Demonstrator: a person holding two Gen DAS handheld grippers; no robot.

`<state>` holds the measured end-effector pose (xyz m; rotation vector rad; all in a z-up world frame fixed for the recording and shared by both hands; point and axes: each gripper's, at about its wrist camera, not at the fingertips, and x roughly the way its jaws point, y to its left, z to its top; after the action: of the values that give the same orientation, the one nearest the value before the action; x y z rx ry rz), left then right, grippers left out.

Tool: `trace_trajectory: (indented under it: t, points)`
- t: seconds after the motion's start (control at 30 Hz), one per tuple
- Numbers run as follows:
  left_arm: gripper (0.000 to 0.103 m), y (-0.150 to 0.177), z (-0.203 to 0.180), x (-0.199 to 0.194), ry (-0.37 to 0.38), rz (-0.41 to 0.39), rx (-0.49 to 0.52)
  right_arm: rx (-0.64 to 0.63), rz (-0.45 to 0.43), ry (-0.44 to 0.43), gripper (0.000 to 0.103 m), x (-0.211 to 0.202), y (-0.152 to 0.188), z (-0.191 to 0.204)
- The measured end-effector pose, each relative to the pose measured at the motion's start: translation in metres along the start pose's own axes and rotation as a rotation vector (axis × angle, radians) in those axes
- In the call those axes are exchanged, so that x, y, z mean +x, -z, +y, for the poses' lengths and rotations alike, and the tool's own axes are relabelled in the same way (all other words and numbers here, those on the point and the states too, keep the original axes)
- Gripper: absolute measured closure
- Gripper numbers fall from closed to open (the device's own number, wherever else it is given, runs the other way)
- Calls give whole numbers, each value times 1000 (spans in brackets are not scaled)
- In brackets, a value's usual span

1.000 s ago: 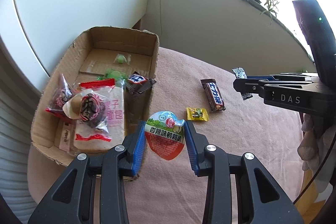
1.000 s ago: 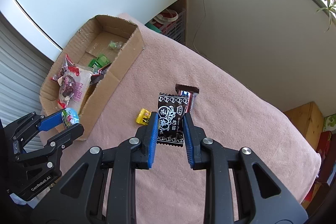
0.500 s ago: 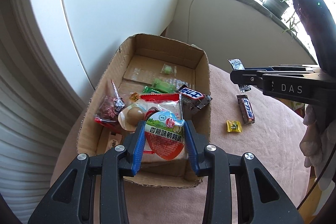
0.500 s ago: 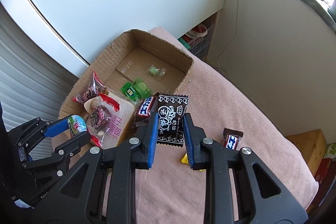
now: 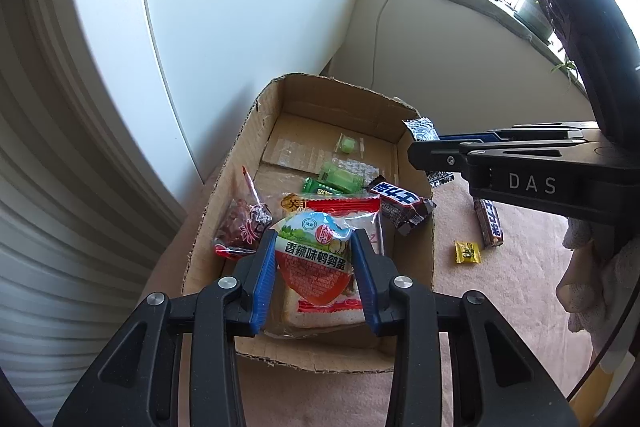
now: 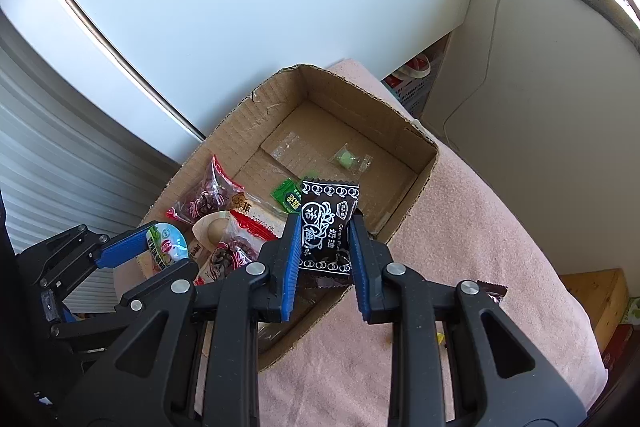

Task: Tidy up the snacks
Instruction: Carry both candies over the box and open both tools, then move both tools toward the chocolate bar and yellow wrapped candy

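Note:
My left gripper [image 5: 314, 247] is shut on a round egg snack pack [image 5: 314, 259] with a green and red label, held over the near end of the open cardboard box [image 5: 240, 151]. My right gripper [image 6: 324, 231] is shut on a black cream plum packet [image 6: 328, 227], hanging above the box's right wall [image 6: 420, 183]. Inside the box lie a bread pack [image 5: 340, 207], a red plum bag [image 5: 240, 227], green candies [image 5: 340, 179] and a dark chocolate bar [image 5: 400, 203]. In the left wrist view the right gripper [image 5: 424, 151] comes in from the right.
A second chocolate bar [image 5: 490, 227] and a small yellow candy [image 5: 467, 251] lie on the pink cloth [image 5: 520, 267] to the right of the box. A white wall stands behind the box. A wooden crate [image 6: 600, 299] sits beyond the cloth's right edge.
Both grippers have carried their packs leftwards from above the pink cloth to above the box. The loose chocolate bar and yellow candy now sit off to the right.

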<state>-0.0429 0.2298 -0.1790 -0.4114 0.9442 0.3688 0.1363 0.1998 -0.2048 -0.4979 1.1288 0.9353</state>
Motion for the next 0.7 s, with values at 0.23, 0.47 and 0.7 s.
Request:
trace_trajectory:
  t: [0.23, 0.47, 0.7]
  points:
    - [60, -2, 3, 1, -10, 5, -3, -5, -1, 0, 65, 2, 1, 2]
    - [41, -4, 4, -2, -39, -4, 2, -6, -27, 20, 40, -3, -1, 5]
    - [40, -4, 2, -4, -40, -8, 8, 17, -31, 30, 40, -6, -1, 1]
